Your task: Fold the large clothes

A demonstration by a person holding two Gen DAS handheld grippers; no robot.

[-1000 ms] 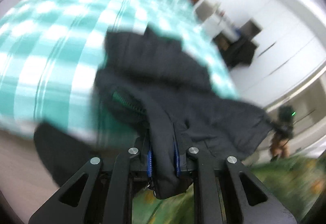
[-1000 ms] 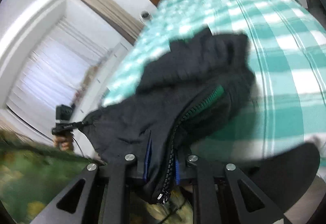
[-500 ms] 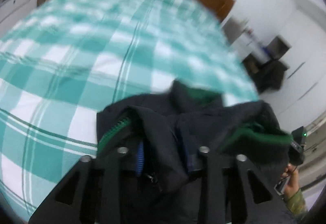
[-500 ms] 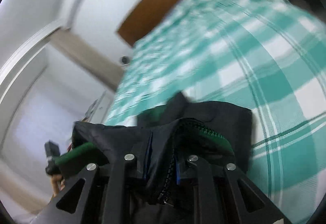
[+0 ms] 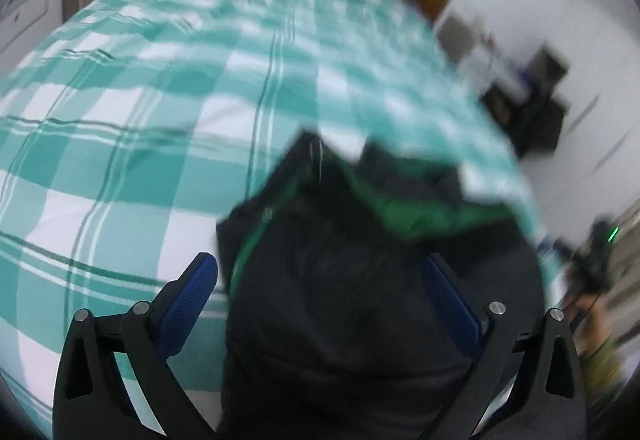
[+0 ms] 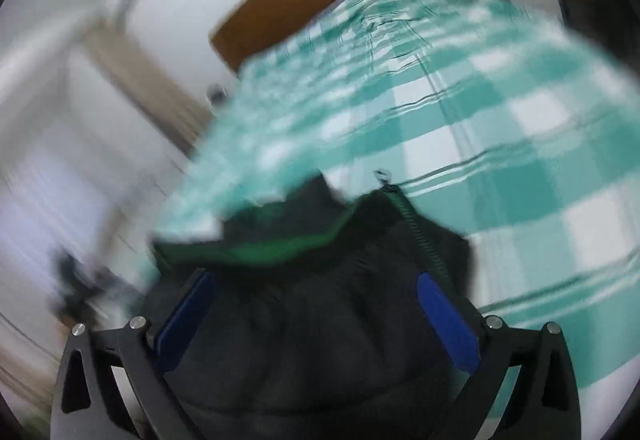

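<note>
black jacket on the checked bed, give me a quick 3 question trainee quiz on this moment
1. True or false: the left gripper is clamped on the black jacket.
2. What colour is the jacket's lining? A red, B green, C yellow.
3. Fill in: the jacket lies on a teal and white checked ____.

Key: 1 false, both it and the right gripper stand open with jacket cloth between the fingers. 2 B. 3 bed cover.

Black jacket (image 5: 344,300) heaped between gripper fingers, bare checked bedspread (image 5: 120,120) beyond
</note>
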